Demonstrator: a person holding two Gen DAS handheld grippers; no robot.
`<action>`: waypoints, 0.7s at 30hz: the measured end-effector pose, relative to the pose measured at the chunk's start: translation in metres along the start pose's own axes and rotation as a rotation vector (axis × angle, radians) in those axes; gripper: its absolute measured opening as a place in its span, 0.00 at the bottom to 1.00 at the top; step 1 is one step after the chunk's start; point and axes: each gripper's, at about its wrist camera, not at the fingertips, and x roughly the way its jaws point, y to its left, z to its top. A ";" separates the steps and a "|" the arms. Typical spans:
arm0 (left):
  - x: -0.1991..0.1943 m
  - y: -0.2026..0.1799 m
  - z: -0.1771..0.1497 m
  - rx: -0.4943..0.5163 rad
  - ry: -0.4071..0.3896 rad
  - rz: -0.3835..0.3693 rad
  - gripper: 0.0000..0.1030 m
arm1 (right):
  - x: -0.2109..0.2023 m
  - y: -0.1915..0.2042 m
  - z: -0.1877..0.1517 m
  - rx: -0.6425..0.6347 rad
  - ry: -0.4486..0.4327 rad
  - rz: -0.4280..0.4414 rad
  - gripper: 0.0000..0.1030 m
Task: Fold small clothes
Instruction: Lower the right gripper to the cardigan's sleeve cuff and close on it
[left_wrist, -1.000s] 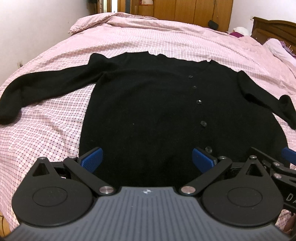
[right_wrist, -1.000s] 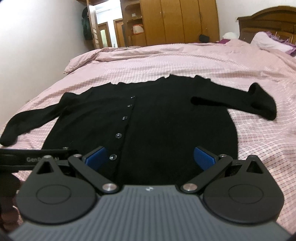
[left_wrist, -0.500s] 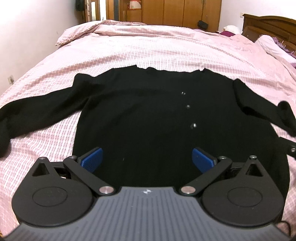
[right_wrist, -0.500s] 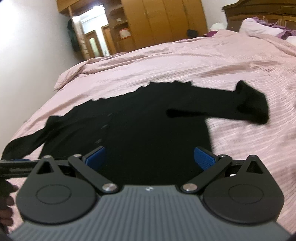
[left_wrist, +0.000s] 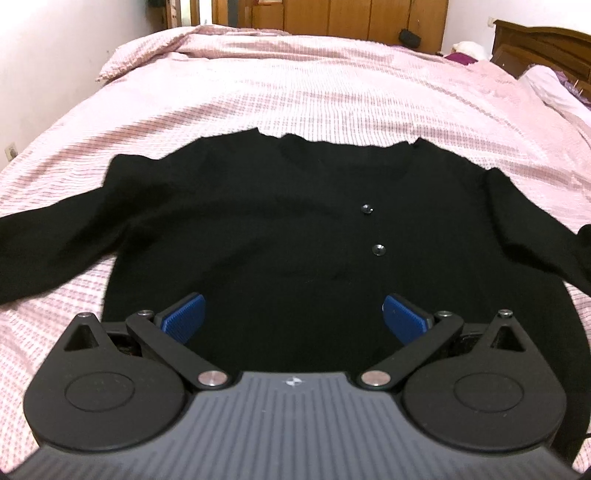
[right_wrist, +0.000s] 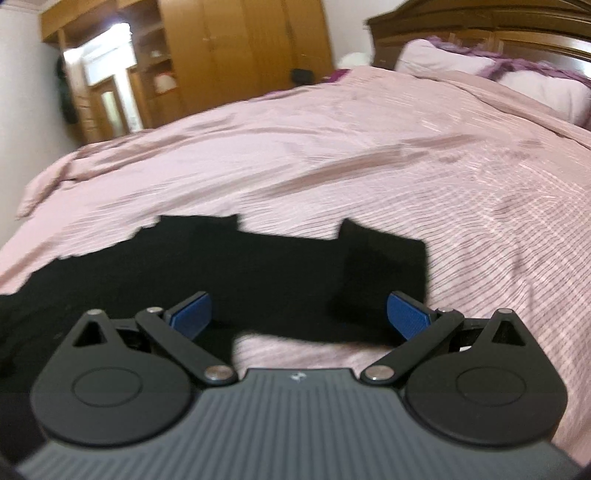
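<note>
Left wrist shows cardigan (left_wrist: 277, 236) buttons (left_wrist: 378, 250); right wrist, its sleeve (right_wrist: 369, 266); both grippers' fingers (left_wrist: 183, 316) spread.

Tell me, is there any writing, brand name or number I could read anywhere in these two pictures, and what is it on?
No readable text in either view.
Left gripper: only a small pale emblem on its grey ribbed housing, no letters.
Right gripper: the same small emblem, no letters.
Black cardigan: plain buttons, no label showing.
Wooden wardrobe: blurred, nothing legible.
</note>
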 end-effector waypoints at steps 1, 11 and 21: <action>0.005 -0.002 0.000 0.007 0.003 0.004 1.00 | 0.006 -0.004 0.002 0.001 0.004 -0.004 1.00; 0.044 -0.011 -0.008 0.011 0.071 0.011 1.00 | 0.057 -0.017 0.009 -0.001 0.103 0.009 1.00; 0.052 -0.006 -0.012 -0.014 0.070 -0.008 1.00 | 0.073 -0.019 -0.004 -0.016 0.108 -0.002 1.00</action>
